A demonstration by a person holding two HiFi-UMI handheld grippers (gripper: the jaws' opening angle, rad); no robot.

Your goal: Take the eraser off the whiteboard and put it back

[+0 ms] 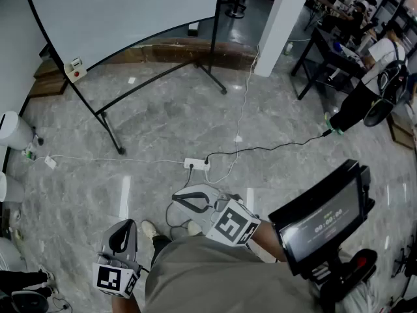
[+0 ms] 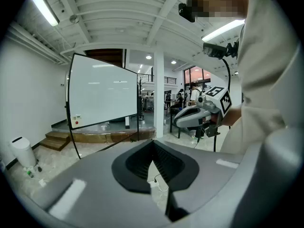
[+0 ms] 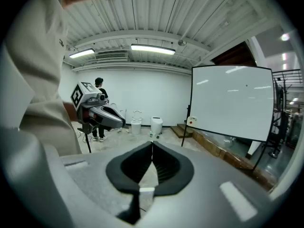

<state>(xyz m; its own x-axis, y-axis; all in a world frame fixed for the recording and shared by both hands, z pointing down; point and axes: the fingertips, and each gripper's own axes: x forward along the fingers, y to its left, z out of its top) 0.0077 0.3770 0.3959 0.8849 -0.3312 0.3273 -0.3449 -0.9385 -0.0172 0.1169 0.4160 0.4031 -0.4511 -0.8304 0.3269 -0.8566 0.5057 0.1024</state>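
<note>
Jaws closed, empty: left gripper (image 2: 153, 143), right gripper (image 3: 152, 144); eraser (image 1: 75, 69) on whiteboard (image 1: 130, 12), apparently upright.

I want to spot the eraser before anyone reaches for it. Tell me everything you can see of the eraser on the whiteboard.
The eraser is a small, pale, boxy block with a round red spot on its face. It sits flat against the whiteboard at the lower left corner, just inside the edge and well above the floor. It looks like plastic, but it is too small to make out finer parts. Nothing but the board touches it.
</note>
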